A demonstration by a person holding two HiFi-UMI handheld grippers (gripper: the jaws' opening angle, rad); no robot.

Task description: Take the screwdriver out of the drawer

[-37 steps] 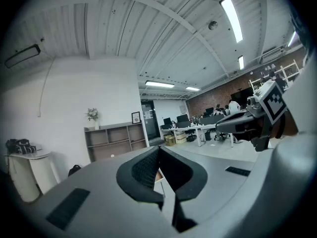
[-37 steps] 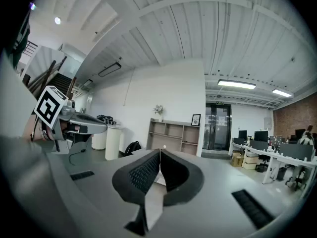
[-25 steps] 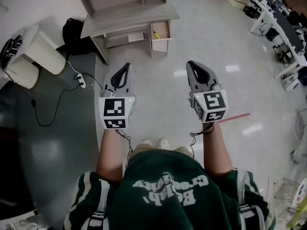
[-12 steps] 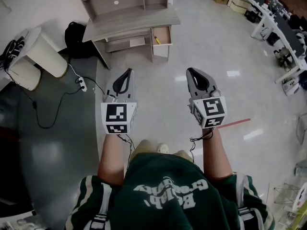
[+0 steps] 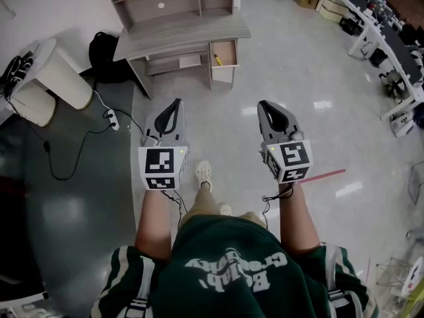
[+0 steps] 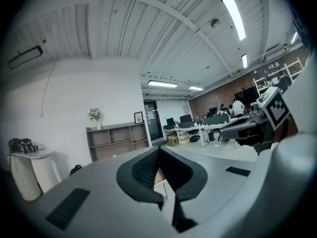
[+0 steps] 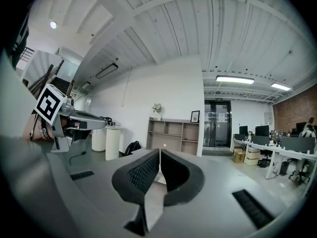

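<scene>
A grey desk (image 5: 179,37) stands ahead on the floor, under a shelf unit. Its small drawer (image 5: 223,53) is pulled open, and a yellow-handled screwdriver (image 5: 216,59) lies inside at the left. My left gripper (image 5: 175,102) and right gripper (image 5: 263,105) are held level side by side, well short of the desk. Both are shut with nothing in them. In the left gripper view the shut tips (image 6: 158,148) line up with the drawer (image 6: 159,175). In the right gripper view the shut tips (image 7: 160,150) point at the shelf unit (image 7: 173,133).
A white pedestal (image 5: 50,78), a black bag (image 5: 103,45) and a power strip with cable (image 5: 110,116) are at the left, on a dark floor patch. White office desks (image 5: 384,38) line the right. A red tape strip (image 5: 324,173) marks the floor. One foot (image 5: 204,174) is stepped forward.
The person has walked toward the desk, which now sits lower and closer in the head view. A foot has swung forward between the grippers. Both grippers stay shut.
</scene>
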